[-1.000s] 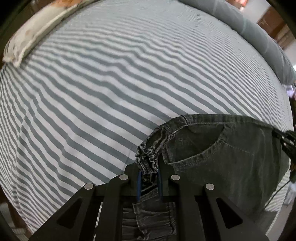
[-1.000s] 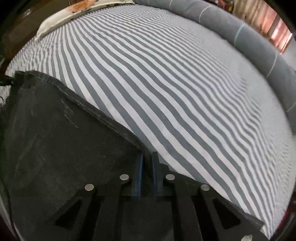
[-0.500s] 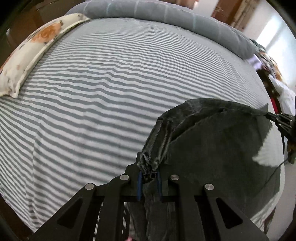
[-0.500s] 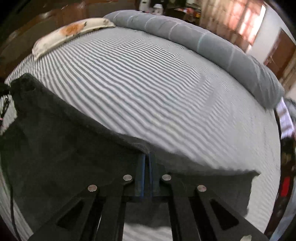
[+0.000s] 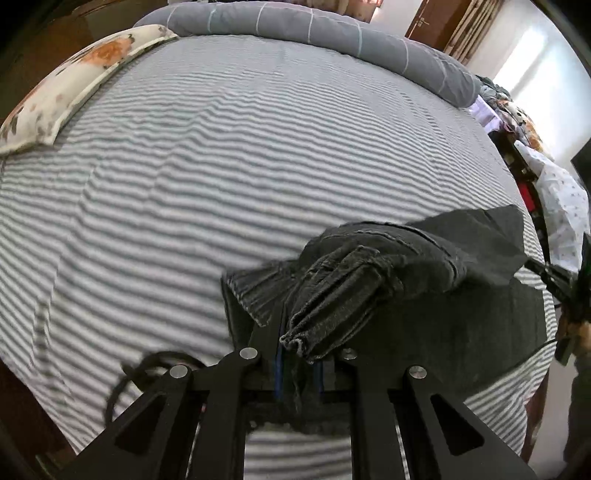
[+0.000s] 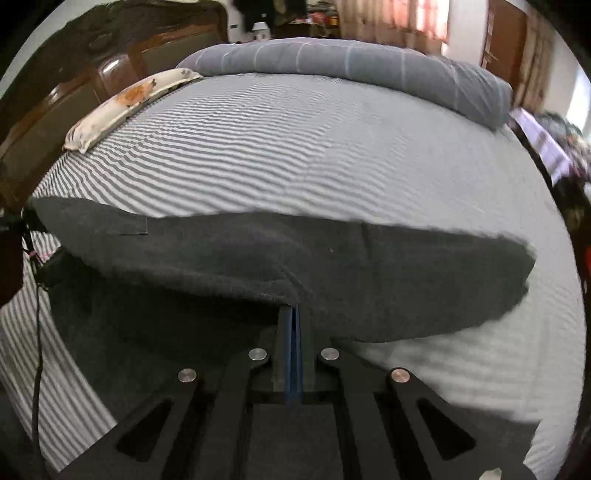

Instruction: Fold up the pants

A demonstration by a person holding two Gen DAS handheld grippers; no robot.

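Closest in, the left gripper [image 5: 299,363] has its fingers clamped on a bunched-up, gathered bit of the dark grey pants [image 5: 424,280], looks like the elastic waistband end, with folds of denim spilling over the fingertips. Over on the other side, the right gripper [image 6: 293,317] has its fingers pressed tight together on a thin edge of the same pants [image 6: 258,258], blue pads basically touching with just the fabric pinched between them.

The pants hang stretched between the two grippers, lifted off the bed, sagging a bit in the middle, and part of the cloth drapes down onto the sheet below. In the left wrist view you can spot the right gripper's tip way off at the right edge holding its corner.

Under all that is the bed [image 5: 184,166] with a grey and white striped sheet, a little wrinkled. Farther back on the left lies a white pillow [image 5: 70,85] with an orange flower print, and along the far edge sits a rolled grey blanket [image 5: 314,33] with thin pale lines. A dark wooden headboard [image 6: 92,77] shows behind the pillow in the right wrist view.
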